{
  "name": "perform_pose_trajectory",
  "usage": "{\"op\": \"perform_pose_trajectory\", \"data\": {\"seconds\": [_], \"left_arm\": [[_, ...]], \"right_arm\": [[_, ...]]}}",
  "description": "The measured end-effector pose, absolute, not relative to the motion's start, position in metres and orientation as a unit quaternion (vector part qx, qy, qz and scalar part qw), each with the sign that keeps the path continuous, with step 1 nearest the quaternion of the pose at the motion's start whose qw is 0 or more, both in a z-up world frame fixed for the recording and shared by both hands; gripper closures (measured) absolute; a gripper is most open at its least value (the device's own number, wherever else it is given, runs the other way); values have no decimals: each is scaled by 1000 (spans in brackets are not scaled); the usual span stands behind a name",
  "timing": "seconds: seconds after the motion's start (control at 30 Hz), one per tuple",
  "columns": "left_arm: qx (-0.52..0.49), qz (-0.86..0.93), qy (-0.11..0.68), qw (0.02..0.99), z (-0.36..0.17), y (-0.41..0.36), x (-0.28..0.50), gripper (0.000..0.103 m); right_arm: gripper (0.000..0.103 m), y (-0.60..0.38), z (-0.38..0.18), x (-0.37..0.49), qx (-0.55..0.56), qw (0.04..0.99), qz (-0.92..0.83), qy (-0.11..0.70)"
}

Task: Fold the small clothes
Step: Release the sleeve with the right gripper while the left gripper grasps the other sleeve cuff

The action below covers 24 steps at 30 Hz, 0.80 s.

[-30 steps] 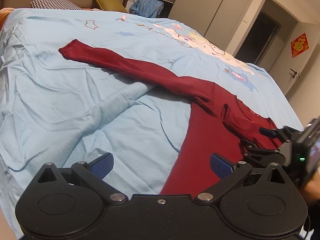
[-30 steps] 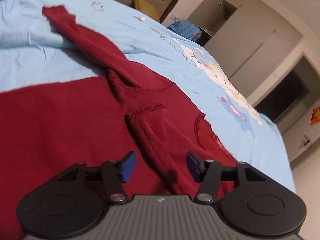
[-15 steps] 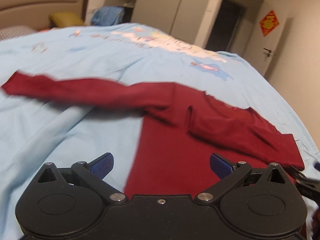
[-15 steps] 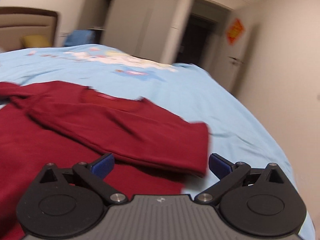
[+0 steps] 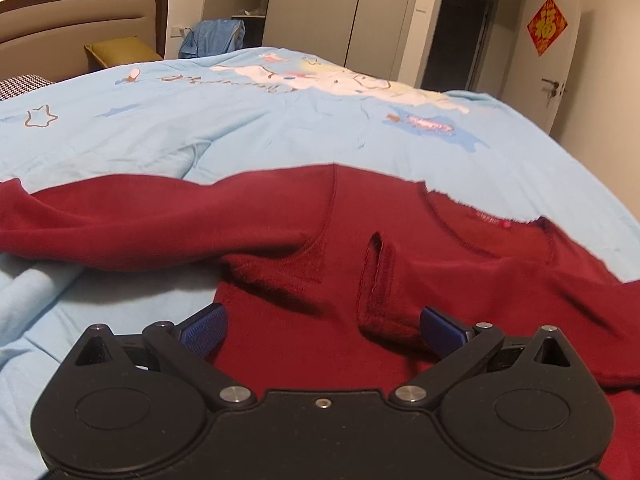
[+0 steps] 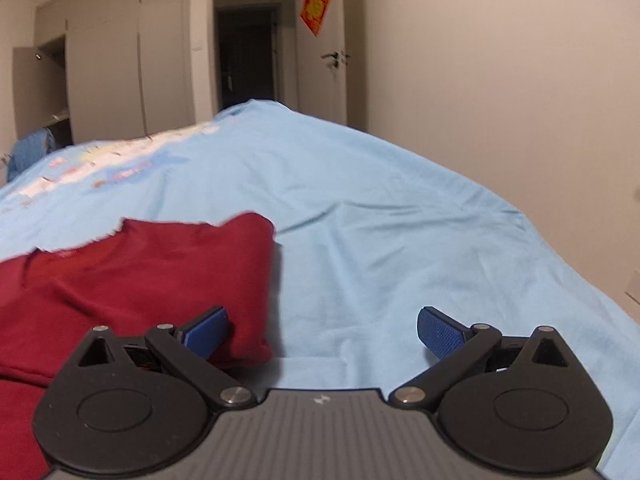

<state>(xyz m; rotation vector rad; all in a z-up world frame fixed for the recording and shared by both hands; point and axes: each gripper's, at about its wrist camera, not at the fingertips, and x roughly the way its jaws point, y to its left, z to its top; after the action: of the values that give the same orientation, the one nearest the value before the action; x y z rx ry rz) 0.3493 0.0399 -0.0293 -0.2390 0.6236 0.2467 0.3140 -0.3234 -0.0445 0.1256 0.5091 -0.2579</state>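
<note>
A dark red sweater (image 5: 320,240) lies on a bed covered by a light blue sheet (image 5: 240,120) printed with cartoon figures. In the left wrist view one sleeve (image 5: 140,216) stretches out flat to the left, its cuff cut off by the frame edge, while the other sleeve is folded across the chest with its cuff (image 5: 376,280) lying just beyond the fingertips. The left hand-held gripper (image 5: 322,326) hovers low over the body of the sweater with its blue pads spread wide and nothing between them; the hem is hidden beneath the gripper's black housing. In the right wrist view, which is somewhat blurred, only the folded shoulder edge of the sweater (image 6: 140,280) shows at the left, the rest running out of frame. The right hand-held gripper (image 6: 322,328) is likewise spread apart and empty: its left pad sits over the sweater's edge, its right pad over bare sheet (image 6: 400,220). Whether either gripper touches the fabric cannot be told. Behind are a headboard (image 5: 80,20), wardrobe doors (image 5: 320,12) and a red door ornament (image 5: 547,26).
</note>
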Motion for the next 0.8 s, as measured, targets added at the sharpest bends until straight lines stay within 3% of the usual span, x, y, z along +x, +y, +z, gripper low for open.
{"op": "perform_pose_trajectory", "data": {"seconds": [0.2,0.5,0.8], "left_arm": [[-41,118,304,945,-46,24,344,1],[-41,96,308,946,-33,33,327,1],[-61,167,293,940,-7,120,256,1]], "right_arm": [[0,-321,-64,313,49,955,-135,261],[0,-324,-65,312,55,956,-128,259],[0,-316,-41,271,60,965,-87,240]]}}
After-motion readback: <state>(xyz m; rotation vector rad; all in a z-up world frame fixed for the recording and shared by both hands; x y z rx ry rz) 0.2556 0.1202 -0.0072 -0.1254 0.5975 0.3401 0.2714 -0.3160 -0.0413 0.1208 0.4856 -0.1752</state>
